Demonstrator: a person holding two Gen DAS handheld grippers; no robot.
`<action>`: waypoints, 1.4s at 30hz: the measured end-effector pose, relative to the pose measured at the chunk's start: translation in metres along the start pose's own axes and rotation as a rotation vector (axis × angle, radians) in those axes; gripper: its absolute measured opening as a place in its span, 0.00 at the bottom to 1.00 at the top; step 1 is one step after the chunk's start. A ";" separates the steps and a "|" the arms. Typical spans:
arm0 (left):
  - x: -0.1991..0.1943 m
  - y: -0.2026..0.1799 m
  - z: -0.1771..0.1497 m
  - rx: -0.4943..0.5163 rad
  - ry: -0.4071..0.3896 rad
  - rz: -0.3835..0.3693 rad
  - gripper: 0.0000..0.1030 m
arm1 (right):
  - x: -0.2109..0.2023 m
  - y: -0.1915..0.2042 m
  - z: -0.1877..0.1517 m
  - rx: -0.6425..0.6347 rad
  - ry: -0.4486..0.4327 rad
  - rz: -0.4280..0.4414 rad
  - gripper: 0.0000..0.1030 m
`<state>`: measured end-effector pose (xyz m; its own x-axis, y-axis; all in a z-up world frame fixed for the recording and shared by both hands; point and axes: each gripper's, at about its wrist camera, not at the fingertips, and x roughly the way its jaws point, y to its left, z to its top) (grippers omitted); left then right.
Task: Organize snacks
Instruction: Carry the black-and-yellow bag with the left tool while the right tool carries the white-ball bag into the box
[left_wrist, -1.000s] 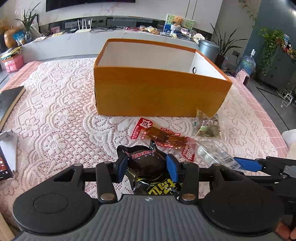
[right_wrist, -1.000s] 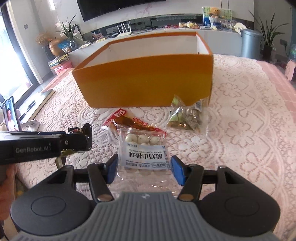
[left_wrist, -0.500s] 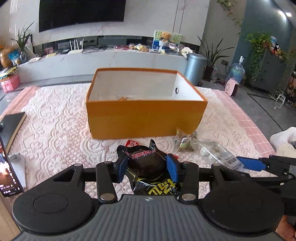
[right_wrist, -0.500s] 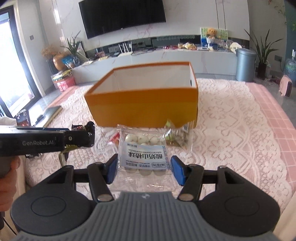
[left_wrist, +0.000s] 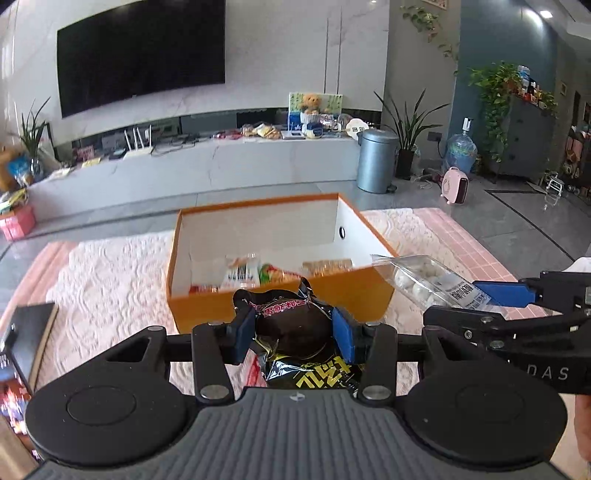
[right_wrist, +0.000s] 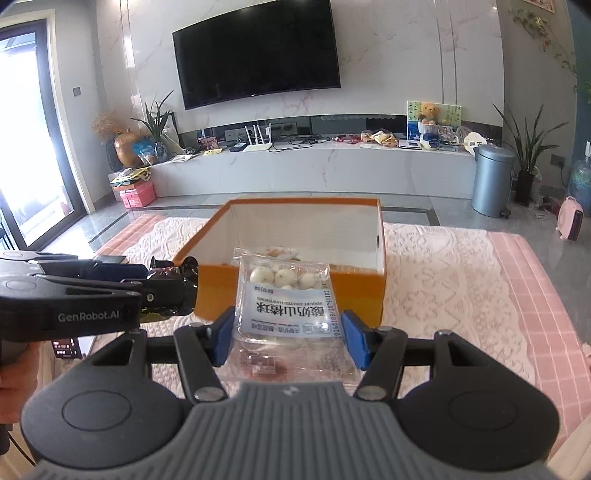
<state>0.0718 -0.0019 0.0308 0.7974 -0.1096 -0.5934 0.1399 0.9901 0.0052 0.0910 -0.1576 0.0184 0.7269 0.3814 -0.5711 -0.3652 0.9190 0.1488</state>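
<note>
The left gripper (left_wrist: 293, 334) is clamped on a black foil snack packet (left_wrist: 295, 328); both blue pads press its sides and the packet hangs clear of the table. The right gripper (right_wrist: 284, 339) is partly closed on a clear bag of white yogurt-coated balls (right_wrist: 282, 299), gripped by its lower edges and likewise lifted. Both grippers sit side by side, near the front wall of the orange box (left_wrist: 207, 306). The box stands open on a lace tablecloth (right_wrist: 443, 280) and contains several snack packs (left_wrist: 243, 273) along its near inner wall.
</note>
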 end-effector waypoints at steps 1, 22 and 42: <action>0.002 0.000 0.003 0.004 -0.003 0.001 0.50 | 0.002 -0.001 0.005 0.000 0.000 0.002 0.56; 0.091 0.025 0.069 0.088 0.021 0.036 0.50 | 0.119 -0.026 0.099 -0.092 0.045 -0.040 0.56; 0.212 0.054 0.064 0.148 0.276 0.057 0.50 | 0.291 -0.044 0.115 -0.251 0.358 -0.087 0.56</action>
<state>0.2860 0.0227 -0.0438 0.6202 -0.0067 -0.7844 0.1993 0.9685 0.1493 0.3859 -0.0756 -0.0612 0.5299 0.2046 -0.8230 -0.4741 0.8761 -0.0874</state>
